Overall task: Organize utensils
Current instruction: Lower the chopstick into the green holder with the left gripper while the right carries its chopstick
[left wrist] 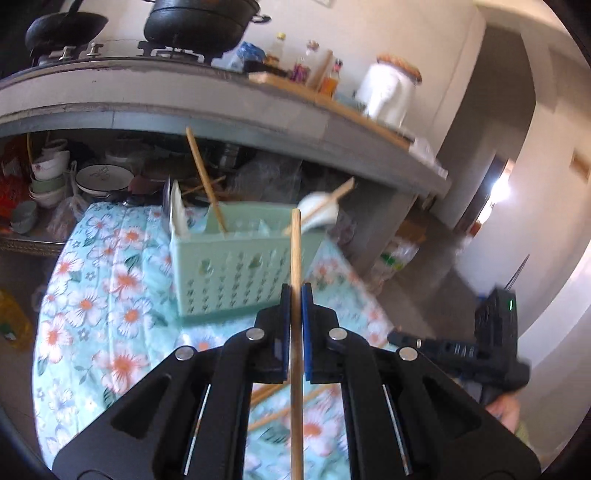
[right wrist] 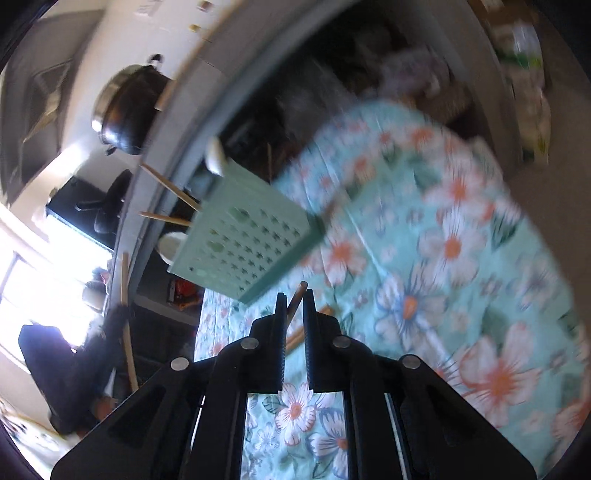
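We are in a home kitchen: black pots (left wrist: 199, 26) sit on a gas stove along the counter (left wrist: 221, 110), bottles and jars (left wrist: 303, 62) crowd its far edge, stacked bowls (left wrist: 48, 177) fill the shelf beneath, and a floral cloth (left wrist: 110, 295) covers the table.

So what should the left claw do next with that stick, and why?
Probably carry it forward over the green basket and lower it in. The left claw is shut on a chopstick, and other chopsticks already stand in that basket.
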Tool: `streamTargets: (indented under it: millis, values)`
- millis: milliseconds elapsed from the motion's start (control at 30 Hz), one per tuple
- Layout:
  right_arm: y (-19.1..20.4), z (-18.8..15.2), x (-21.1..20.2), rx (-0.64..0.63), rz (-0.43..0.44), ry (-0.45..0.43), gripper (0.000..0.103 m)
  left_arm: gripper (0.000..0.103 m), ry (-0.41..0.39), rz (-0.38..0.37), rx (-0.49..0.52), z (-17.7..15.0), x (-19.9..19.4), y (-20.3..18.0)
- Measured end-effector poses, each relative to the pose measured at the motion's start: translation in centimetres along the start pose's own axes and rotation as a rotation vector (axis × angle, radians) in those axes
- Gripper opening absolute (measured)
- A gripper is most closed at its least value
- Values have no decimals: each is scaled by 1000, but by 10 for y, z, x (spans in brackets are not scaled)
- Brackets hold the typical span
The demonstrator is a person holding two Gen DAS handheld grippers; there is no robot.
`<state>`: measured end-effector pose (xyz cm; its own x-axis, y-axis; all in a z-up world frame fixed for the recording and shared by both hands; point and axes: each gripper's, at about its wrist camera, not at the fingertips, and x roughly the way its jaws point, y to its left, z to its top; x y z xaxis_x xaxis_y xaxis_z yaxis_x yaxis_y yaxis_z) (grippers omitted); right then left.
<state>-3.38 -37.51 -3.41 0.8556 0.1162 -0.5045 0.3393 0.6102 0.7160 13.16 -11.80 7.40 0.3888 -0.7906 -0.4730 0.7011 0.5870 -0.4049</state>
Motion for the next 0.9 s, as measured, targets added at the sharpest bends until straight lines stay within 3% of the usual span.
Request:
streamTargets:
  millis: [133, 267, 467, 533, 700, 900]
  values:
    - [12, 11, -31, -84, -26, -94, 7, 4, -45, -76, -158, 46, 5, 18]
    - [17, 15, -42, -116, -49, -134, 7, 4, -148, -8, -140, 85, 17, 14]
    - [13, 13, -38, -109, -50, -127, 7, 4, -353, 92, -130, 135, 36, 7]
    - [12, 13, -38, -111, -52, -129, 7, 5, -390, 112, -116, 143, 47, 4]
    - [7, 15, -36, -102, -57, -128, 7, 5, -372, 180, -100, 149, 75, 5]
    - [2, 20, -32, -93, -54, -122, 7, 5, -425, 185, -49, 141, 55, -3]
